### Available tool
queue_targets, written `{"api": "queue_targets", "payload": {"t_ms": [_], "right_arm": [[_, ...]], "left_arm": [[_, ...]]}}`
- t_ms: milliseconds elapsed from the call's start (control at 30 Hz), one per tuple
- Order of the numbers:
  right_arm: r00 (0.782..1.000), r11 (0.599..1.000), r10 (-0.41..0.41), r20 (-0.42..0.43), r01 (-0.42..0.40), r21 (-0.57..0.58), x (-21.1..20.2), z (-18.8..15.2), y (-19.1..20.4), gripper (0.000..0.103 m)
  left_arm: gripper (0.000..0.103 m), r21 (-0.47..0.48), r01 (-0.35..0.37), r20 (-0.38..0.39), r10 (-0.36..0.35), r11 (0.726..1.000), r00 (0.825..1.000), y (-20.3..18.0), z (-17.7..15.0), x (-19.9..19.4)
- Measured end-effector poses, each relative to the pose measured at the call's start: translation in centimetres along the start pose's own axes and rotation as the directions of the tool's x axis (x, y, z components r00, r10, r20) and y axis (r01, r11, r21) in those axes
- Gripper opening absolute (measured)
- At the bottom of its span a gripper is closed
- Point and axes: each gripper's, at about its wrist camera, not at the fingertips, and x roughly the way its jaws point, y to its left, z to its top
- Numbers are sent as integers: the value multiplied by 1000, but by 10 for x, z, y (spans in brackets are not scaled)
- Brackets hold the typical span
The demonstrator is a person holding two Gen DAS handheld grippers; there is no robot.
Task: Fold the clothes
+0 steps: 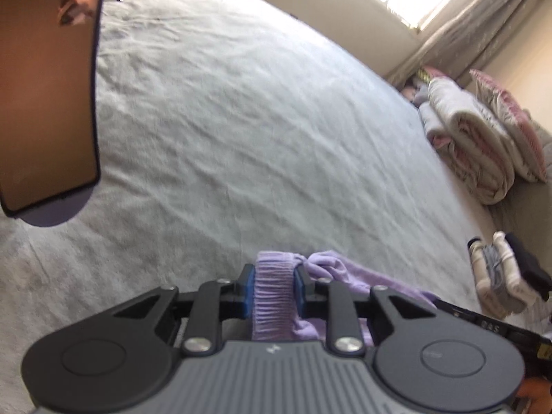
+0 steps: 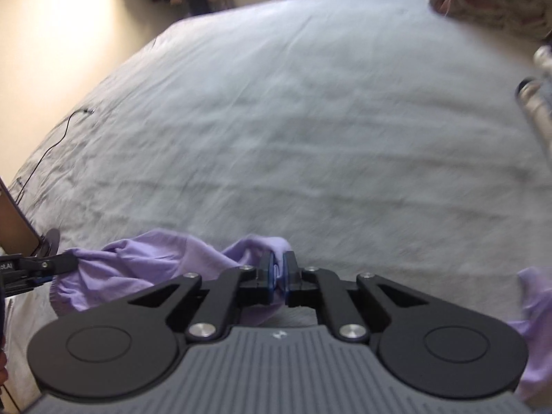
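Left wrist view shows the left gripper (image 1: 274,284) with its jaws pinching the ribbed band of one lilac garment (image 1: 272,296), which lies at the near edge of the bed (image 1: 241,120). Right wrist view shows the right gripper (image 2: 279,276) with its jaws pressed nearly together on a thin fold of the same lilac cloth, further right along that near edge; the left gripper's tip bites the cloth at the far left of that view.

Judging by this, the step in hand is the pick-up: both ends are held, the cloth still bunched. Next it likely needs lifting and drawing apart so it hangs flat before laying it down for the first fold.

Count: one lilac garment, two grippers, one folded quilt (image 1: 472,138) at the bed's far right edge, one small pile of rolled socks (image 1: 496,272) near the right edge.
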Motion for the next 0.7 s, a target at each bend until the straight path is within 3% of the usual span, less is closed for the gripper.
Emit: {"api": "queue_targets", "payload": {"t_ms": [100,167,267,367,500,700], "right_arm": [[998,999,-36,55,37,-19,-24,2,-3,6],[994,998,-56,90,59,-34,-40,0,-4,6],[986,993,-93,138,101,-54,-60,-10,-6,6],[983,991,-113,147,122,-50,-75,-27,-13,6],[985,990,-128,115,133,-38,-84,-58,-23,6],[990,992,-126,56,127,-12,-89,-97,-38,6]], "left_arm": [[23,-2,44,11,-44,999,999,1,1,-6],[23,-2,122,-11,-122,993,992,2,0,-8],[23,5,234,-50,-233,972,971,2,-3,-11],[23,65,307,-96,-300,949,949,-8,-10,-14],[23,158,362,-183,-333,919,925,-21,-24,-17],[23,321,398,-301,-306,859,903,-37,-55,-29]]}}
